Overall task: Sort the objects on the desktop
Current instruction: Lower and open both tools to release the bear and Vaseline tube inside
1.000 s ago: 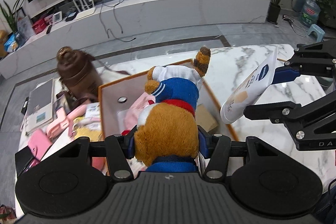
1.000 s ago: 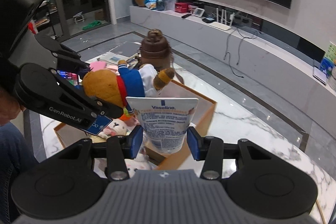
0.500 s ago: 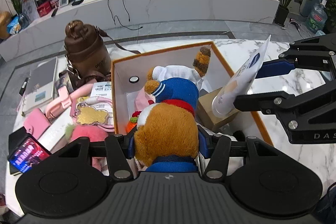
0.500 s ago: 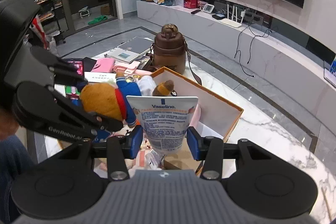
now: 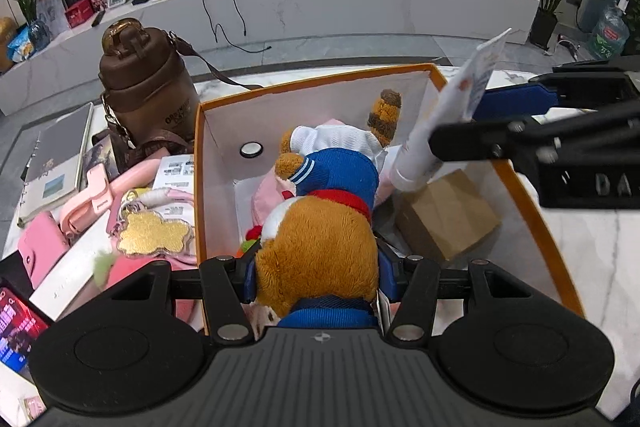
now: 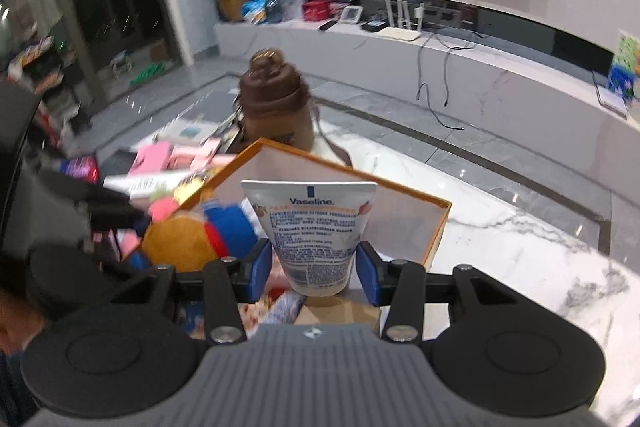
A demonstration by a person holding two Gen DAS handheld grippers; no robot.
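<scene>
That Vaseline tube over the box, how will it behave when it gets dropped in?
The Vaseline tube looks soft and probably light, so it should land gently in the orange box. Cap down and tilted, it will likely topple flat, perhaps against the teddy bear.

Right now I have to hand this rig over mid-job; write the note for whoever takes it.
Left hand-held gripper: shut on the plush bear, held over the orange box.
Right hand-held gripper: the lotion tube sits between its pads, cap down in the box; gaps show beside it, so the grip looks released.
Done: a cardboard box and pink items lie inside.
Left: release the bear, then sort the pink cases, notebook and brown bottle beside the box.
</scene>
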